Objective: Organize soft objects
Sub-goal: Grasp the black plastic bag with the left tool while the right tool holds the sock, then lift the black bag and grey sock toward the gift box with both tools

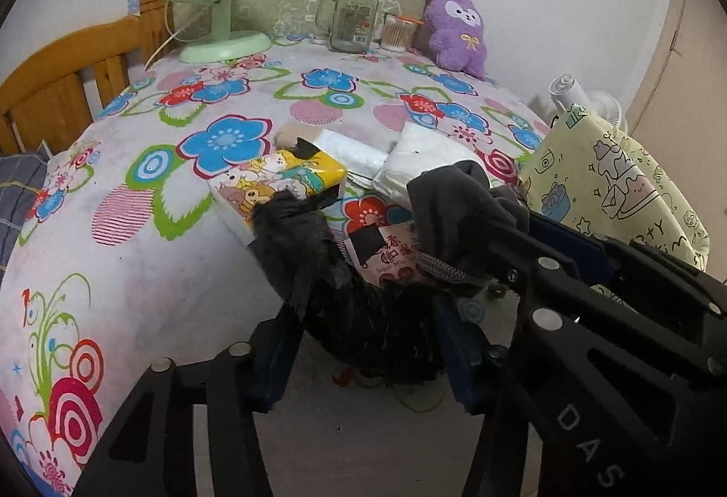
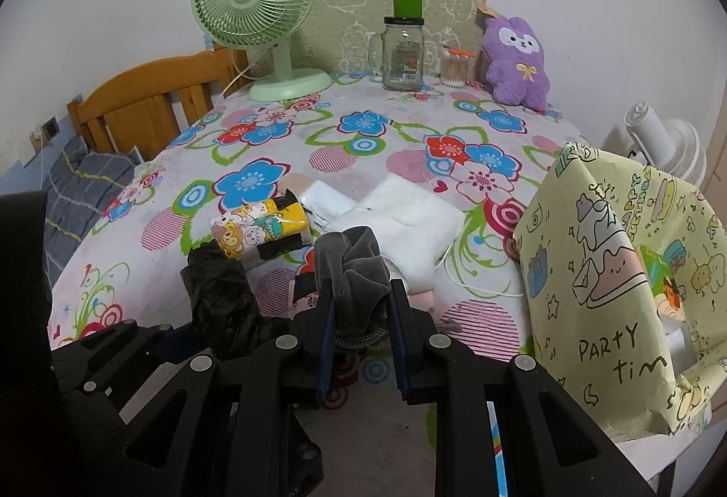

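Note:
My right gripper (image 2: 361,315) is shut on a grey velvet cloth (image 2: 354,270) with a knitted cuff, held above the front of the floral tablecloth (image 2: 386,133); the cloth also shows in the left wrist view (image 1: 459,215). My left gripper (image 1: 363,338) is shut on a crumpled black plastic bag (image 1: 318,251), which shows in the right wrist view (image 2: 222,297) to the left of the grey cloth. Behind them lie a yellow cartoon tissue pack (image 2: 259,229), a small white packet (image 2: 325,199) and a folded white cloth (image 2: 409,220). A purple plush toy (image 2: 515,63) stands at the back right.
A yellow-green "party time" paper bag (image 2: 604,279) stands open at the right edge. At the back are a green desk fan (image 2: 268,15), a glass jar mug (image 2: 402,54) and a cotton-swab box (image 2: 454,67). A wooden chair (image 2: 150,106) is left; a white fan (image 2: 668,151) right.

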Demonstrator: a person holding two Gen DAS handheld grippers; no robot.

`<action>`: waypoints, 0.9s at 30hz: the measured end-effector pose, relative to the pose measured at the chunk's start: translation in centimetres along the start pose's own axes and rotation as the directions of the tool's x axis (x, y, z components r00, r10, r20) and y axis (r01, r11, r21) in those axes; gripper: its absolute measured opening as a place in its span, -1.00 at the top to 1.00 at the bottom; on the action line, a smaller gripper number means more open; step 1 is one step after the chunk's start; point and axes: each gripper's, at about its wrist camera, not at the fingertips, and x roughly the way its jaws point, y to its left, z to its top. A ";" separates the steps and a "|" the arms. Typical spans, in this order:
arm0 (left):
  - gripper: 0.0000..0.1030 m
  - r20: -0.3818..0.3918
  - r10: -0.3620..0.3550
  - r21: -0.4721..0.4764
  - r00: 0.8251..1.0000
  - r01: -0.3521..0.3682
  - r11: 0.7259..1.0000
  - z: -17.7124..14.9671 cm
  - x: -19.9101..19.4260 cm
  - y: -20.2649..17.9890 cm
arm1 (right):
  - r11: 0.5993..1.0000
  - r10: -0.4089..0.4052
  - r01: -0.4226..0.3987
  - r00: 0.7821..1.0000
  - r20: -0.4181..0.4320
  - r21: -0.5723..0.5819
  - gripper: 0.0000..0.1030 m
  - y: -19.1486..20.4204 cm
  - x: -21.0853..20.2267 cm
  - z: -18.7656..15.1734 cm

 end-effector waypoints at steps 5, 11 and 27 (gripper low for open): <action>0.15 0.026 0.025 0.012 0.999 -0.025 1.000 0.1 -0.5 -0.2 | 1.000 0.011 -0.011 1.000 -0.006 0.007 0.53 -0.1 -0.1 0.1; 0.25 0.044 0.047 0.028 0.998 -0.049 0.998 0.3 -1.2 -0.3 | 1.000 0.026 -0.026 1.000 -0.010 0.014 0.52 0.0 -0.4 0.0; 0.33 0.119 0.087 0.043 0.989 -0.093 0.995 1.8 -4.3 -1.0 | 0.998 0.045 -0.047 0.998 0.039 0.029 0.52 0.0 -3.0 1.5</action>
